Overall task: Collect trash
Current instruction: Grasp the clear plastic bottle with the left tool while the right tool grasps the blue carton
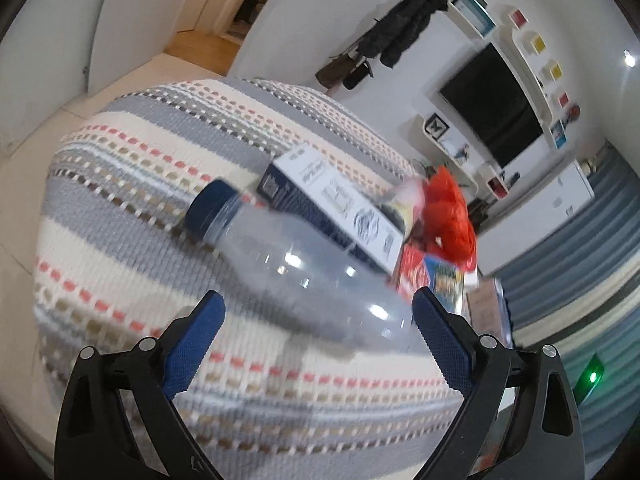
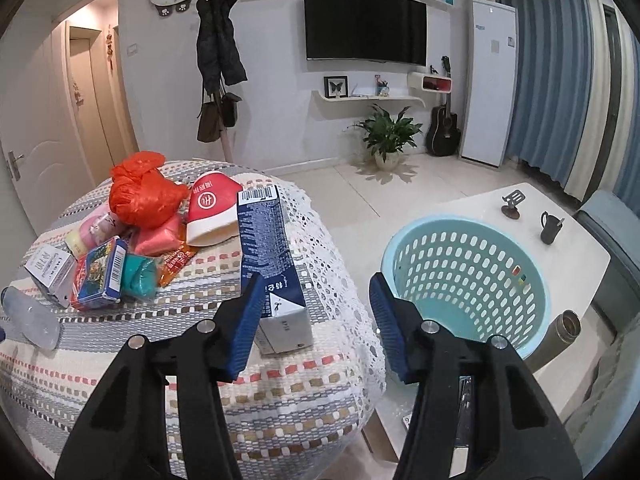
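Blue-padded, the right gripper (image 2: 316, 320) stands half open around a blue-and-white carton (image 2: 270, 268) lying on the worktop (image 2: 288, 408); the left pad overlaps it, the right pad stands clear, so no grip yet. The left gripper (image 1: 318, 336) gapes wide behind a clear bottle (image 1: 296, 264), apart from it. Step: picking up trash. Next: close on the carton, then carry it to the basket (image 2: 464, 280) just beside the worktop.

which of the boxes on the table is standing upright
The tall blue and white carton, at the right gripper. The white box and the colourful box near the trash pile both lie flat.
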`<move>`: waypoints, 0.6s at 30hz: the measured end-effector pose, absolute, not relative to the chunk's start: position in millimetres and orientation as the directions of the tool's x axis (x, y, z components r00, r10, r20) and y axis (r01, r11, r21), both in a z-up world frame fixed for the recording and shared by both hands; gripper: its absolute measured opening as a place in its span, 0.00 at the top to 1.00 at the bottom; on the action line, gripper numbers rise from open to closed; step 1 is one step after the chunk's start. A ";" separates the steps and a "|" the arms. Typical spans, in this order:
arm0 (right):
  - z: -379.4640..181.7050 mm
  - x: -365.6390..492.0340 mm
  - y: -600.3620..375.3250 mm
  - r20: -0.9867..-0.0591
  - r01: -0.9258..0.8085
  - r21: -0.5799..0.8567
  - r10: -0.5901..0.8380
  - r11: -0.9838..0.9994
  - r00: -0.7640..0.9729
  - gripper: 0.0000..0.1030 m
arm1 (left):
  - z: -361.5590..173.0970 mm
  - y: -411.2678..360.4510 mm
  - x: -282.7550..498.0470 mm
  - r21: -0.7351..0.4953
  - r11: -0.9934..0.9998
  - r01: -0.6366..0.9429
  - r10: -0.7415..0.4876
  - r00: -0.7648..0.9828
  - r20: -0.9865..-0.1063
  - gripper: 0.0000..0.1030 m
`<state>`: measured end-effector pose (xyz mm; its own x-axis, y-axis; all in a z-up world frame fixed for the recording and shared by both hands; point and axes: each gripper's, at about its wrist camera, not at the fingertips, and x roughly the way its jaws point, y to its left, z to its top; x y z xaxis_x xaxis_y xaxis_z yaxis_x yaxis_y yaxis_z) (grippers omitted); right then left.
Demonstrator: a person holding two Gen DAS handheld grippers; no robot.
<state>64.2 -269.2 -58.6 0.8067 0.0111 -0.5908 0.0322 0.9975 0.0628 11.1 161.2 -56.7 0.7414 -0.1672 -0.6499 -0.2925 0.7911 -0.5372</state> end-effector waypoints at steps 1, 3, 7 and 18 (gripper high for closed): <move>-58.7 65.3 -269.1 -0.594 0.030 0.065 0.015 0.997 0.805 0.51 | -56.7 159.5 16.4 -0.532 0.791 -0.303 -0.159 0.737 -0.657 0.11; -60.2 68.1 -268.6 -0.601 0.019 0.075 0.030 0.997 0.799 0.51 | -60.0 156.7 28.2 -0.512 0.791 -0.335 -0.141 0.715 -0.685 0.11; -62.3 76.2 -264.6 -0.616 -0.016 0.094 0.071 0.995 0.785 0.43 | -67.9 151.0 47.5 -0.467 0.793 -0.392 -0.096 0.676 -0.730 0.11; -66.3 106.7 -253.0 -0.652 -0.108 0.127 0.165 0.986 0.740 0.27 | -76.8 132.0 78.2 -0.331 0.860 -0.389 -0.041 0.594 -0.804 0.31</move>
